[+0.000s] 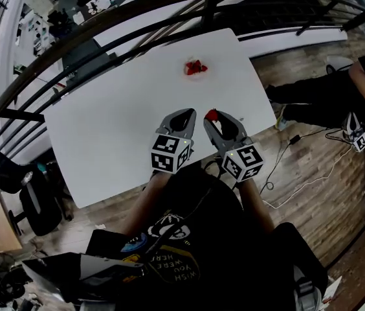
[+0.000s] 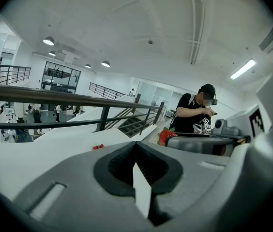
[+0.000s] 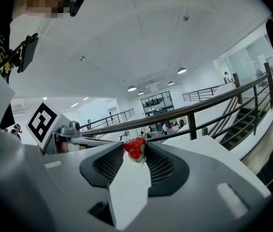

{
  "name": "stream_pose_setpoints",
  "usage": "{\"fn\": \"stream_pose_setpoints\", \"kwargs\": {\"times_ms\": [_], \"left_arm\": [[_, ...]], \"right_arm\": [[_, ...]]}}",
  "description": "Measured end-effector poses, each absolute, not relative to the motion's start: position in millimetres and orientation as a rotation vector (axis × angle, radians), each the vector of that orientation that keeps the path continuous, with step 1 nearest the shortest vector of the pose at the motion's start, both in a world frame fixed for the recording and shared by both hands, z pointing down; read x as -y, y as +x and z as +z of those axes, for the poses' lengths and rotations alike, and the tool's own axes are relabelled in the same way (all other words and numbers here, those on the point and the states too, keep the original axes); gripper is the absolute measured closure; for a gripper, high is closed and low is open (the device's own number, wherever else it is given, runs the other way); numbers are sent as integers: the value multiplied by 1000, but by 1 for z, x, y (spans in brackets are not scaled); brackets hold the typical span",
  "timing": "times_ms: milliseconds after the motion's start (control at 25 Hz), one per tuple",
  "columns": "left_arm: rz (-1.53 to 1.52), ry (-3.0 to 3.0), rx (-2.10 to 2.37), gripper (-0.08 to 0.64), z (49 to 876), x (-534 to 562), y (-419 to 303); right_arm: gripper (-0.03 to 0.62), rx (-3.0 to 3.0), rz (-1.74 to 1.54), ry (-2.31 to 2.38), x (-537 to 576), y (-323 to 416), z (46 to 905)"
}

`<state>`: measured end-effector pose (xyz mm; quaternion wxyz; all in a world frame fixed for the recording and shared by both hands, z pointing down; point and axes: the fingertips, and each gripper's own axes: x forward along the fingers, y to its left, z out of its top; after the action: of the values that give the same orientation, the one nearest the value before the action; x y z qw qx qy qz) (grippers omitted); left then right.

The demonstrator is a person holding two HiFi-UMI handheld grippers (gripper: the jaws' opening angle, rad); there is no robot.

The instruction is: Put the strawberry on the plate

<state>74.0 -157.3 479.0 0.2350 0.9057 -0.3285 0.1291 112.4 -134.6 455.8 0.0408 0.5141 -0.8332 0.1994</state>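
A red strawberry [image 3: 135, 149] sits pinched at the tips of my right gripper [image 3: 135, 147], which is shut on it. From the head view, this strawberry [image 1: 212, 115] hangs over the near right part of the white table [image 1: 118, 122], in the right gripper [image 1: 215, 118]. The left gripper view shows the same strawberry [image 2: 166, 136] just to its right. My left gripper [image 1: 184, 115] is beside it, jaws shut and empty [image 2: 136, 144]. Farther back lies the white plate [image 1: 206, 74], holding red strawberries [image 1: 195, 67]; they also show as a small red spot [image 2: 98, 147].
A dark curved railing [image 1: 169, 5] runs behind the table's far edge. On the wooden floor to the right a person in black [image 1: 364, 89] holds more marker cubes, and cables [image 1: 299, 167] trail there. The table's right edge [image 1: 263, 96] is close to my right gripper.
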Motion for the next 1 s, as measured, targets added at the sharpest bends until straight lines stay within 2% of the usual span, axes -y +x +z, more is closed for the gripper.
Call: {"fn": "stream_pose_setpoints", "kwargs": {"times_ms": [320, 1000], "left_arm": [[365, 2482, 820, 560, 495, 183, 67], [409, 2408, 882, 560, 521, 216, 91]], "right_arm": [[442, 2485, 623, 1624, 162, 102, 468], [442, 2492, 704, 1539, 210, 132, 499]]}}
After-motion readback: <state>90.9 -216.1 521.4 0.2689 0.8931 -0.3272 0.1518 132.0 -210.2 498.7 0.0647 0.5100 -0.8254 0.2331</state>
